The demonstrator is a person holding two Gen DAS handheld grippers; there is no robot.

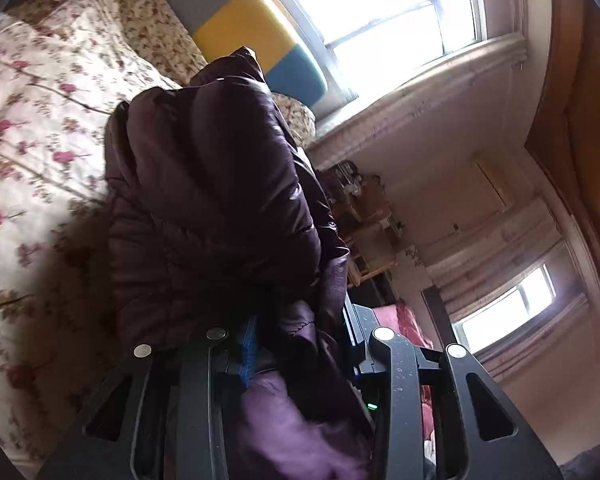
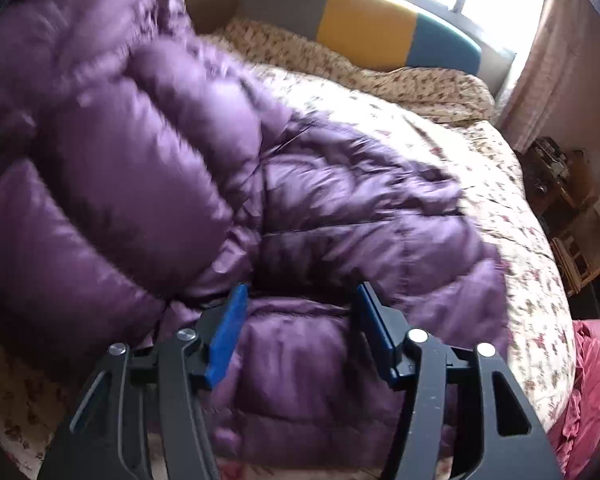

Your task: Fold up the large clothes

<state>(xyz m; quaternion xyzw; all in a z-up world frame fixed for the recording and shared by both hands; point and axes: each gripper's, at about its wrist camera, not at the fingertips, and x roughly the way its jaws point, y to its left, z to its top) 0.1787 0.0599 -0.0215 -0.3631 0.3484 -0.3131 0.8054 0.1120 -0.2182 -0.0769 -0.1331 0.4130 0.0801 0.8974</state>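
The right gripper (image 2: 300, 320), its 2 blue pads (image 2: 226, 336) apart and clear of the cloth, hangs over a purple puffer jacket (image 2: 340, 208) lying across the bed (image 2: 500, 208), floral-covered, toward its left edge.

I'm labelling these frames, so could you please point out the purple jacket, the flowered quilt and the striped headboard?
purple jacket (image 2: 360, 200): right wrist view, on its quilted body.
flowered quilt (image 2: 512, 240): right wrist view, on the bare part right of the jacket.
striped headboard (image 2: 364, 36): right wrist view, on its yellow band.

Home bedroom — floral quilt (image 2: 500, 216) on bed, striped headboard (image 2: 364, 28), curtained window (image 1: 380, 4)
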